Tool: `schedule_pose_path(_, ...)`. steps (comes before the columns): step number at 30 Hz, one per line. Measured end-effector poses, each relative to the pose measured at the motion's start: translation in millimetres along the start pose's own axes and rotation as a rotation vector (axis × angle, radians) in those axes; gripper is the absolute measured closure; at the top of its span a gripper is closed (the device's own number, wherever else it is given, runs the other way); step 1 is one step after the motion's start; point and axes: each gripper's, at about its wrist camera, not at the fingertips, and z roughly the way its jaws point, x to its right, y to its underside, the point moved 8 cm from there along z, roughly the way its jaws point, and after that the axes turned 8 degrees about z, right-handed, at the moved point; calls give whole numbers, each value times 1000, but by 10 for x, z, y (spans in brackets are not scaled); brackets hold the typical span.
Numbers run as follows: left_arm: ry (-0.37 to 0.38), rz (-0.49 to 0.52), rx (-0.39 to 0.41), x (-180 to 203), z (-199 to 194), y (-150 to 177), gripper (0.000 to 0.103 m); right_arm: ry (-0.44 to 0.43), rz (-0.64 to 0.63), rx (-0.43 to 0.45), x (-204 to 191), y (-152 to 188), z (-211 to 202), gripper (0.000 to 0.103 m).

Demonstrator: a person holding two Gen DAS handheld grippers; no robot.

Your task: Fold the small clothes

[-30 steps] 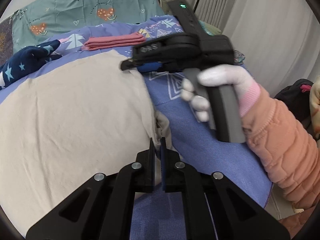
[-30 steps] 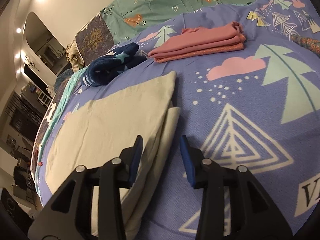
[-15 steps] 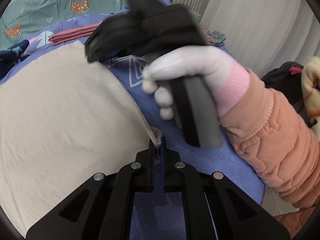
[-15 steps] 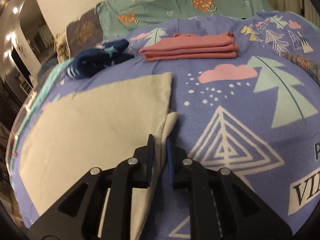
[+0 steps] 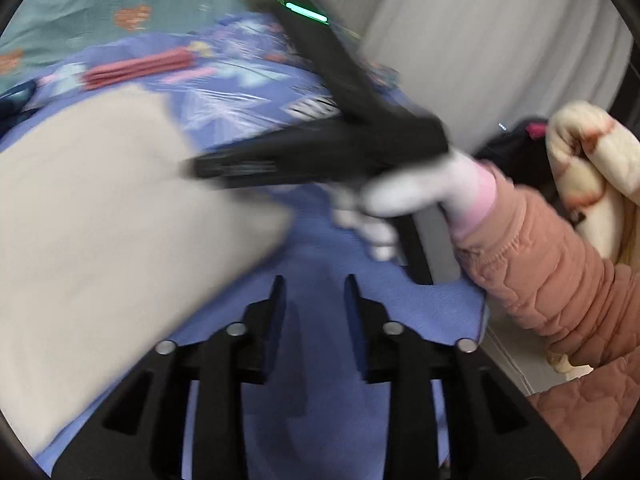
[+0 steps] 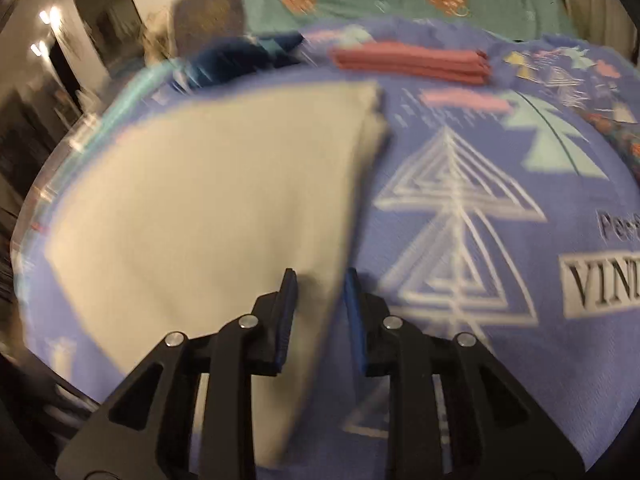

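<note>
Mid-fold on beige cloth [image 6: 208,208] lying flat on the bed [image 6: 460,168]: both tools spread and empty, left tool [image 5: 313,292] beside the cloth, right tool [image 6: 320,284] straddling its near edge; next likely regrasp an edge to fold over.

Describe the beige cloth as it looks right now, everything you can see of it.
The beige cloth is a plain, matte, soft-looking fabric lying flat on the purple bedspread, folded, with a second layer peeking out along its right edge. It narrows toward the near end, which runs under the open right gripper; whether the fingers touch it is unclear. The left gripper is open beside it, holding nothing. Both views are motion-blurred.
</note>
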Motion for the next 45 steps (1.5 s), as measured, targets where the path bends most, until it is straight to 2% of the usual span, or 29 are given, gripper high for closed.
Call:
schedule_pose_path(2,-68,-59,39,-296,-280,36,66,18,61,6,49,-31,-110,79)
schedule_pose_path(4,-157,-150,92,-673,-665,177,66,46,63,38,44,-99,-214,76)
schedule_pose_path(8,-396,-333,231,-1375,-1635,625,66,59,13,104,-224,-262,-450,74)
schedule_pose_path(11,-598,-477,299,-1878,-2365,1131,66,45,-40,131,-640,-356,-512,58)
schedule_pose_path(13,-672,-551,312,-2072,-2696,1474,66,32,-105,149,-1052,-421,-440,54)
schedule_pose_path(15,-703,-591,311,-2176,-2877,1698,66,71,-184,172,-1415,-424,-331,47)
schedule_pose_path(17,-706,-613,296,-2259,-2927,1862,66,103,-256,193,-1765,-395,-221,43)
schedule_pose_path(21,-673,-606,270,-2405,-2891,2002,66,41,-394,171,-2539,-214,12,43)
schedule_pose_path(26,-623,-622,290,-2522,-2915,2304,66,-9,-685,177,-3577,281,153,43)
schedule_pose_path(29,-593,-641,311,-2586,-2910,2376,66,-33,-794,152,-3966,577,274,43)
schedule_pose_path(35,-506,-709,350,-2667,-2864,2508,66,27,-932,112,-4266,953,623,44)
schedule_pose_path(37,-480,-728,357,-2687,-2852,2531,66,72,-957,142,-4328,971,686,44)
schedule_pose_path(40,-458,-731,359,-2701,-2853,2508,66,167,-1031,236,-4422,943,753,46)
schedule_pose_path(41,-454,-725,359,-2707,-2862,2492,66,184,-1062,258,-4458,962,772,58)
schedule_pose_path(42,-456,-711,365,-2704,-2895,2447,66,180,-1075,254,-4482,982,797,83)
schedule_pose_path(43,-462,-693,377,-2698,-2943,2399,66,171,-1073,248,-4483,997,805,92)
schedule_pose_path(45,-470,-648,409,-2680,-3056,2282,65,167,-1045,278,-4461,952,763,96)
